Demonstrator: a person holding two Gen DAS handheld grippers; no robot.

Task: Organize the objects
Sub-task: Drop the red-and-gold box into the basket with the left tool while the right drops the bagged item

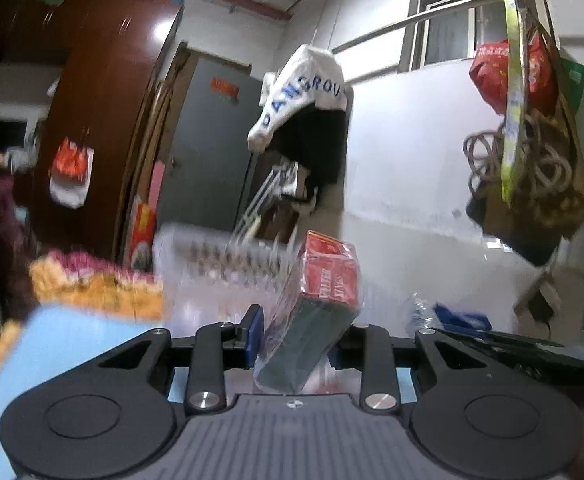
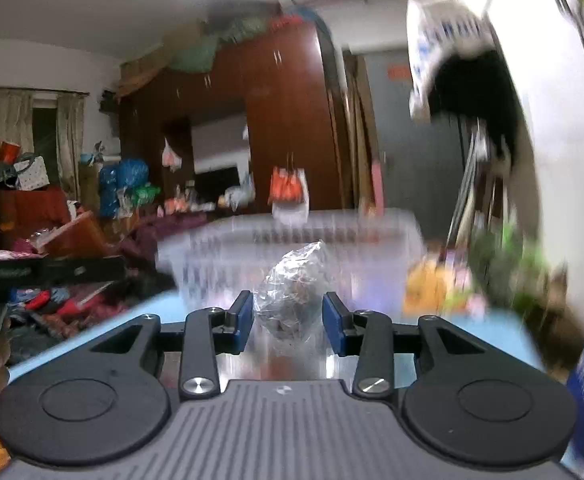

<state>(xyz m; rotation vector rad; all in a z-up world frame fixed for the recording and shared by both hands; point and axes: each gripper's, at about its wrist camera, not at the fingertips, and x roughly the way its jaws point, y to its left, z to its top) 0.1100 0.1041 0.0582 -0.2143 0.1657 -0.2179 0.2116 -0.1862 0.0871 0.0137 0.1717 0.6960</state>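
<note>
My left tool pinches the red box, leaning right; right tool pinches the plastic-wrapped bundle; clear bin straight ahead.

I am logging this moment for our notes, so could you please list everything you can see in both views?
Wrapped box: one, red and dark green, tilted between the left fingers.
Crumpled clear bag: one, dark contents, between the right fingers.
Clear plastic bin: one, translucent, ahead of both grippers.
Table: one, light blue, beneath.
Wardrobe: one, dark brown, behind.
Door: one, grey.
Hanging garment: one, white, blue lettering.
Left gripper: black, blue pads.
Right gripper: black, blue pads.
</note>
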